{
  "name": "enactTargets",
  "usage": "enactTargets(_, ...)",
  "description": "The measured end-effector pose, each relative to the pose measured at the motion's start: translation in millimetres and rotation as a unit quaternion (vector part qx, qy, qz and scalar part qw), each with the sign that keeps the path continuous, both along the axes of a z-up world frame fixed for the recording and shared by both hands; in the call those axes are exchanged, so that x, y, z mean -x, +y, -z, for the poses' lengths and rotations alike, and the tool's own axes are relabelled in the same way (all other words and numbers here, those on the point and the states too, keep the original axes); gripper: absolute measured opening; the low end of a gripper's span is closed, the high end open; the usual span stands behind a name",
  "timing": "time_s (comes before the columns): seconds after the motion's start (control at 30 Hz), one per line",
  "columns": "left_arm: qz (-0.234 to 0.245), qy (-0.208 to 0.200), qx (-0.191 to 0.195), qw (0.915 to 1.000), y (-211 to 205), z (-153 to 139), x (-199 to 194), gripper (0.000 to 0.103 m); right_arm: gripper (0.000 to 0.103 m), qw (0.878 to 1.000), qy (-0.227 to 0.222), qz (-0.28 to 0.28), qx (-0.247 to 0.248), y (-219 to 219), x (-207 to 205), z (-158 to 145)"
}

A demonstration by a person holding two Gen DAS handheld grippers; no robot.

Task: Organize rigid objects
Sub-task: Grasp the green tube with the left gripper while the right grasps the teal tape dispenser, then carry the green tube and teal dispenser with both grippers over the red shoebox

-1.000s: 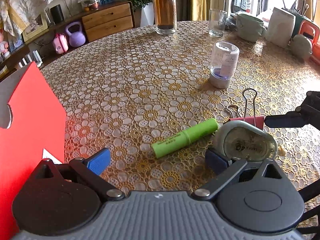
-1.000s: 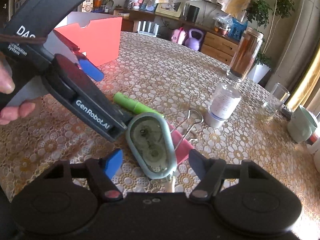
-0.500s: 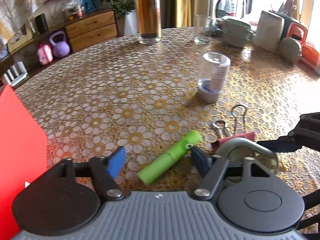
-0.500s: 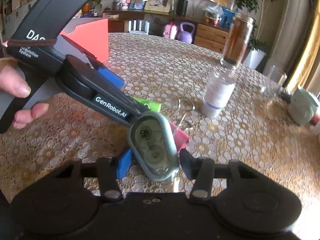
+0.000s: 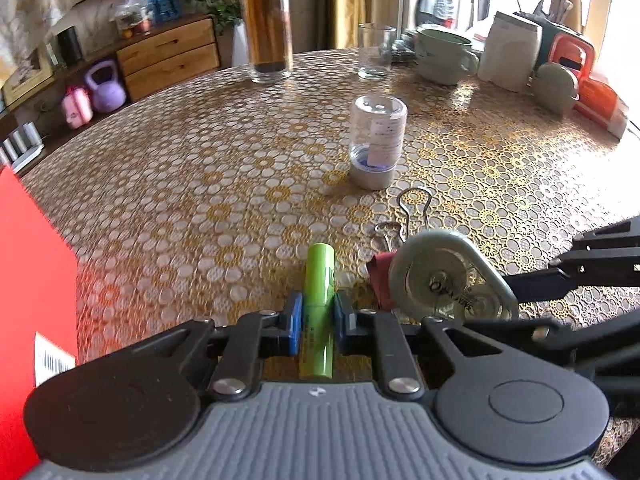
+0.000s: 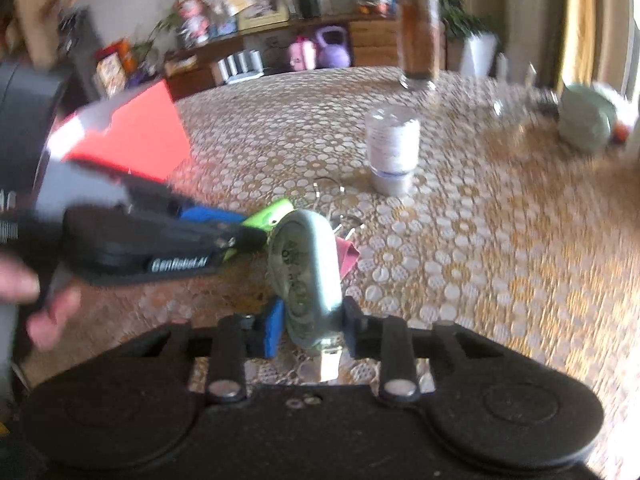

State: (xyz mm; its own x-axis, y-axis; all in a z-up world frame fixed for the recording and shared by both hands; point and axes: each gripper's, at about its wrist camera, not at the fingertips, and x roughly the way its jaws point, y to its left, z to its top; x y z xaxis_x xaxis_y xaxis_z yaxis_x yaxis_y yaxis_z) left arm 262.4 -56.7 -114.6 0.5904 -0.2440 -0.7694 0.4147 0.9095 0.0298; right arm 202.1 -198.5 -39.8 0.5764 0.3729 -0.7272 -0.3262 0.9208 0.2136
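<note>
Our left tongs [image 5: 316, 318] are clenched on the one green tube [image 5: 319, 308], which points straight ahead along the pads, its far end free above the surface [image 5: 200, 184]. Our right tongs [image 6: 310, 326] grip the one grey tape dispenser [image 6: 306, 268], held on edge; its printing is too blurred to read. Each tool crowds the other: the right fingers [image 5: 540, 288] cross just beside the dispenser [image 5: 452, 276], and the left tool's arm, marked "GenRobot.AI" [image 6: 180, 263], lies close to its left. Behind the dispenser sits one red binder clip [image 5: 382, 276], its wire handles [image 5: 412, 208] pointing away. A red box [image 5: 28, 280] stands at left. Farther out stands one small clear jar [image 5: 378, 142], cap down, label unreadable. Beyond it are one tall jar [image 5: 266, 24], one glass [image 5: 376, 52] and one green mug [image 5: 444, 56].
</note>
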Motion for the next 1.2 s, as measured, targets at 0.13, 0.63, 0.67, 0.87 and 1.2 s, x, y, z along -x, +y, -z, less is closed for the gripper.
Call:
enactTargets(0.13, -0.025, 0.008, 0.015, 0.9996, 6, -5, 9, 0.016, 0.018, 1.0, 0.01, 0.012, -0.022, -3, 6, -1)
enactTargets(0.63, -0.051, 0.024, 0.024, 0.9981, 23, -2, 14, 0.016, 0.015, 1.0, 0.011, 0.007, 0.008, 28, -11, 3)
enactTargets(0.67, -0.052, 0.024, 0.026, 0.998, 24, -2, 14, 0.016, 0.014, 1.0, 0.01, 0.007, 0.01, 29, -11, 2)
enactTargets(0.87, -0.067, 0.022, 0.036, 0.9969, 29, -5, 15, 0.016, 0.014, 1.0, 0.005, 0.011, 0.012, 31, -7, -4)
enactTargets(1.2, -0.084, 0.009, 0.071, 0.9939, 47, -48, 38, 0.016, 0.014, 1.0, -0.008, 0.015, -0.003, 34, 11, -45)
